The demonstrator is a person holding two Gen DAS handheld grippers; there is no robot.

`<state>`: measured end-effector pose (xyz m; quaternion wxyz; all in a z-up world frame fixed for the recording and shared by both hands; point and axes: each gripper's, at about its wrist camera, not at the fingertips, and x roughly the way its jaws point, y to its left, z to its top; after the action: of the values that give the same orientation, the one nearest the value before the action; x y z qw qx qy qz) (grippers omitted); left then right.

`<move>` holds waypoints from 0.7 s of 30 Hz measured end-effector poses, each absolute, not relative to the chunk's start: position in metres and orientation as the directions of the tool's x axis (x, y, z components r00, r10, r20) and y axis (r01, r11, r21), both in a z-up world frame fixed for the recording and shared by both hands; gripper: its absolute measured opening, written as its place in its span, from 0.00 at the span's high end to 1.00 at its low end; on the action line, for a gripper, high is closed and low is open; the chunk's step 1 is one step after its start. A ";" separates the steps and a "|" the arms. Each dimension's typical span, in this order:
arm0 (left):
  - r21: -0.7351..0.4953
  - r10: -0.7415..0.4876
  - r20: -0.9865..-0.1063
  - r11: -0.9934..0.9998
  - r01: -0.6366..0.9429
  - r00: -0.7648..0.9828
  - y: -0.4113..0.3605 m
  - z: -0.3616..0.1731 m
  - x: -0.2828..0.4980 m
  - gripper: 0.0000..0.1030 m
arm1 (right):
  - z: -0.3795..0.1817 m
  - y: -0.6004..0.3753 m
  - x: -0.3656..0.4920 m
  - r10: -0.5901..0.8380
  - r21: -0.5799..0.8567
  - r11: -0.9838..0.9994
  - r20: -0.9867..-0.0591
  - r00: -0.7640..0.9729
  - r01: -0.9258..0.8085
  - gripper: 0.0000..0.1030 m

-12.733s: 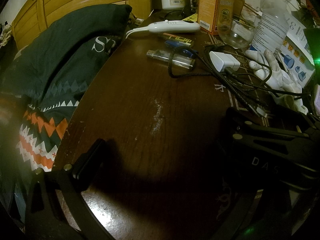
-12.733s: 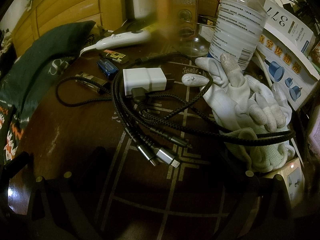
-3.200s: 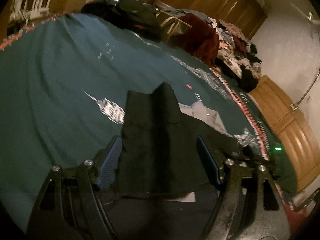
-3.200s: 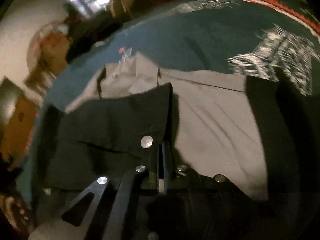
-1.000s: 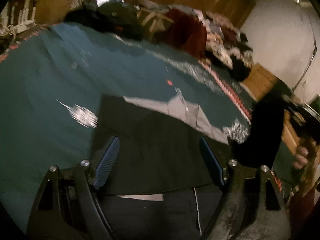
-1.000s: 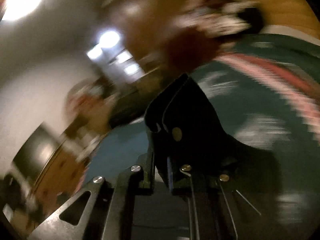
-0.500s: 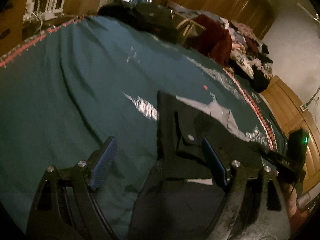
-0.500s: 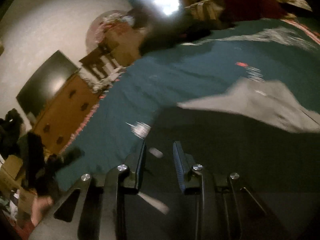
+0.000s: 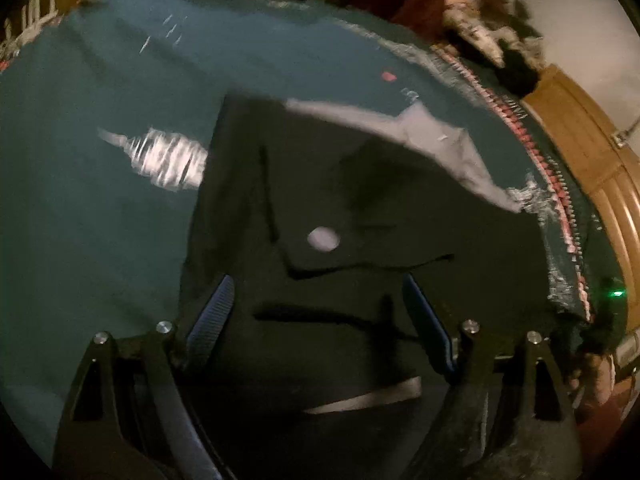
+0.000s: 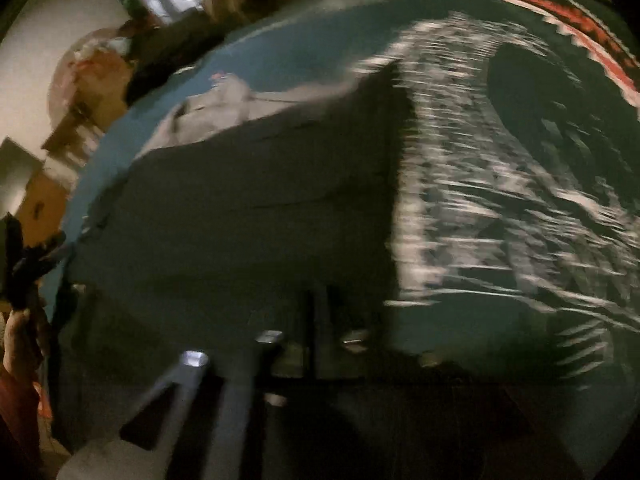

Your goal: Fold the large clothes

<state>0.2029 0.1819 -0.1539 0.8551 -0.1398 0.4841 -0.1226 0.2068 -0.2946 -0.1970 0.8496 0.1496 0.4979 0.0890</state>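
Left gripper [image 9: 316, 320] has its blue-padded fingers [image 9: 212, 316] spread wide, straddling the dark shirt [image 9: 340, 208] without pinching it, likely poised to take a fresh hold or press the fold flat. Right gripper [image 10: 316, 320] is blurred; its jaws look nearly together at the shirt's near edge, but whether they pinch cloth I cannot tell. The shirt lies partly folded on the teal patterned blanket [image 9: 100, 200], its grey inner side [image 9: 440, 148] exposed along the far edge, snap button [image 9: 323, 238] facing up. Wooden furniture [image 9: 592, 152] stands beyond the blanket's red-trimmed border.
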 end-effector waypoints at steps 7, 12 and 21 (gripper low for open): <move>-0.346 -0.330 -0.775 0.935 0.076 0.539 0.209 -0.132 0.162 0.19 | -0.167 -0.326 0.186 0.264 0.326 0.945 -0.791 0.551 0.016 0.86; -0.378 -0.320 -0.765 0.926 0.012 0.558 0.241 -0.118 0.132 0.18 | -0.172 -0.265 0.184 0.396 0.345 0.918 -0.798 0.455 -0.193 0.71; -0.427 -0.311 -0.762 0.901 -0.079 0.568 0.253 -0.129 0.106 0.16 | -0.200 -0.276 0.126 0.443 0.472 0.880 -0.767 0.464 -0.060 0.80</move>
<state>0.1057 0.2529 -0.1295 0.8597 -0.2121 0.4597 -0.0674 0.1261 -0.2759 -0.1995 0.8334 0.1934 0.4952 0.1510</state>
